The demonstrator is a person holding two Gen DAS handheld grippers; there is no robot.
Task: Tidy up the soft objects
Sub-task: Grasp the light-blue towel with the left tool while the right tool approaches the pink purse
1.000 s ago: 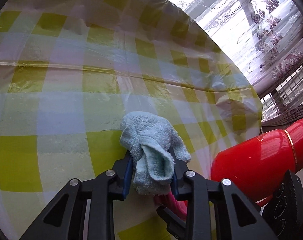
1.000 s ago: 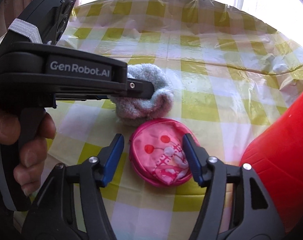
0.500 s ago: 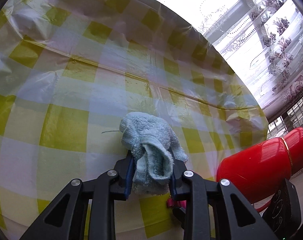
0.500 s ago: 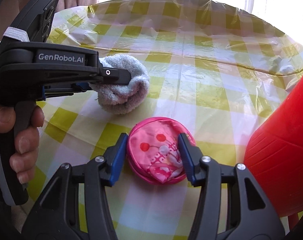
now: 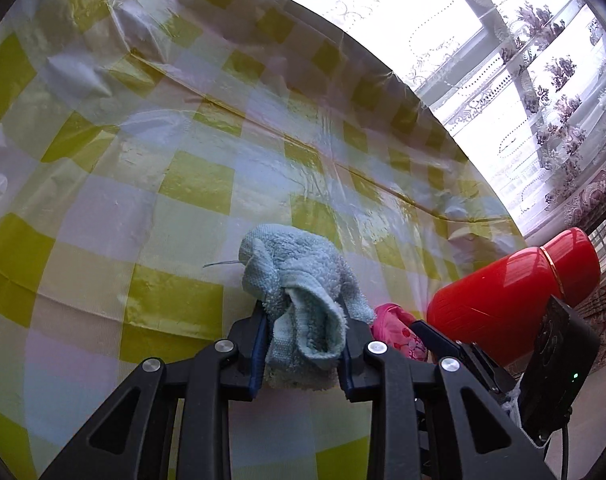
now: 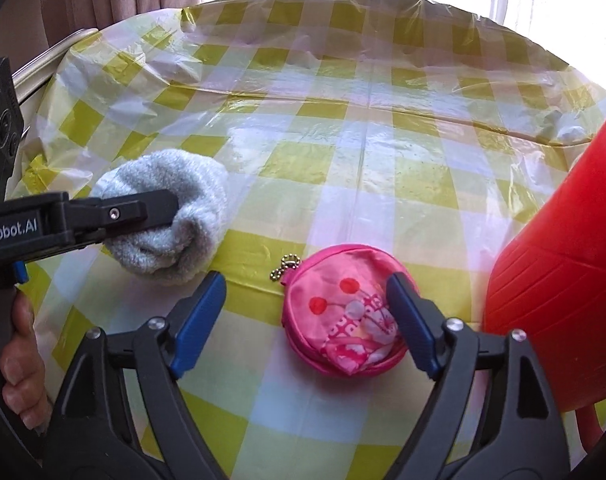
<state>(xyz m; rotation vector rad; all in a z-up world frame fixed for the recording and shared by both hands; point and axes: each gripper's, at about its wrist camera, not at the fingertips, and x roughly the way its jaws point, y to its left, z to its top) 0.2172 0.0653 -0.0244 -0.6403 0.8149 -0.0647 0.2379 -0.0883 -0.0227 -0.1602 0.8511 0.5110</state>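
My left gripper (image 5: 303, 332) is shut on a light blue terry towel (image 5: 299, 280), bunched between its blue pads just above the checked tablecloth. The towel (image 6: 183, 200) also shows at the left of the right wrist view, pinched by the left gripper (image 6: 171, 216). A round pink coin pouch (image 6: 343, 320) with a small ball chain lies on the cloth. My right gripper (image 6: 307, 316) is open; its right pad is beside the pouch's right edge and its left pad stands well clear. The pouch (image 5: 395, 328) peeks out right of the towel.
A large red thermos (image 6: 575, 280) stands right beside the pouch and shows in the left wrist view (image 5: 511, 296). The yellow-and-white plastic tablecloth (image 6: 363, 120) is wrinkled, with a crease across the far part. Curtains and a bright window lie behind the table.
My left gripper has carried the towel to the left, away from the pouch. My right gripper, which had closed in around the pouch, has opened wide, and the pouch's chain now shows.
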